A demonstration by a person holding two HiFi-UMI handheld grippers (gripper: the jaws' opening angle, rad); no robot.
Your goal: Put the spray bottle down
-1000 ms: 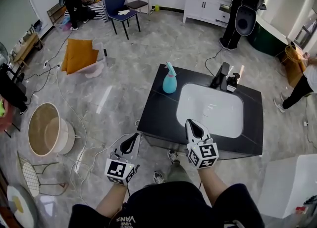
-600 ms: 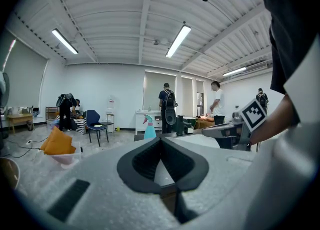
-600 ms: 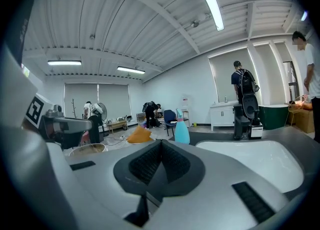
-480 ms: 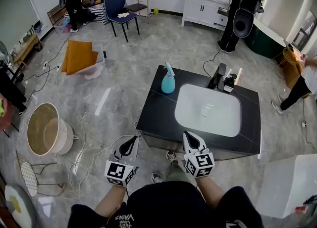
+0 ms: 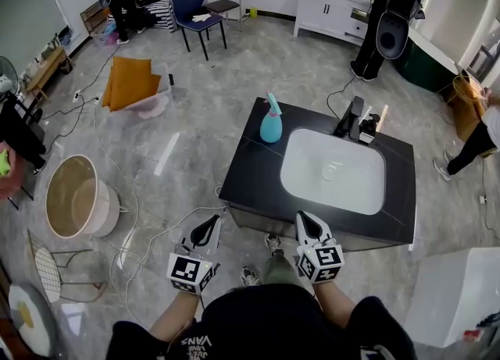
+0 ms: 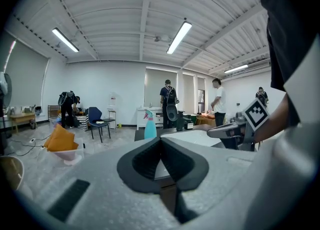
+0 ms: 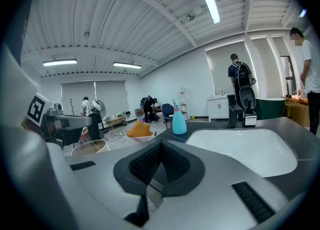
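Well ahead of both pairs of fingers, in the head view, the spray bottle stands upright on the far left corner of the dark worktop. It is just beside the white sink and apart from the tap. Our left gripper hangs off the worktop's near left corner, over the floor. Our right gripper sits at the near edge, in front of the sink. Neither touches the bottle, so we judge the setting-down done and the step in hand a clean retreat.

Looking along the left gripper in its own view, we see its fingers pressed together with nothing between them. The bottle is upright far beyond their tips, almost straight ahead and a touch to the left. The right gripper shows off to the right.

Looking along the right gripper, we see its fingers likewise together and empty. The bottle stands well beyond the tips and slightly to the right. The sink spreads out to the right of the fingers, and the left gripper shows off to the left.

To finish well, we would keep both pairs of fingers closed, low and on our side of the worktop. We would draw them back without swinging across the surface. The bottle sits close to a corner and looks light and tall, so a stray brush could tip it or push it off the edge. We see no need to reach for it again, since it looks steady where it is.
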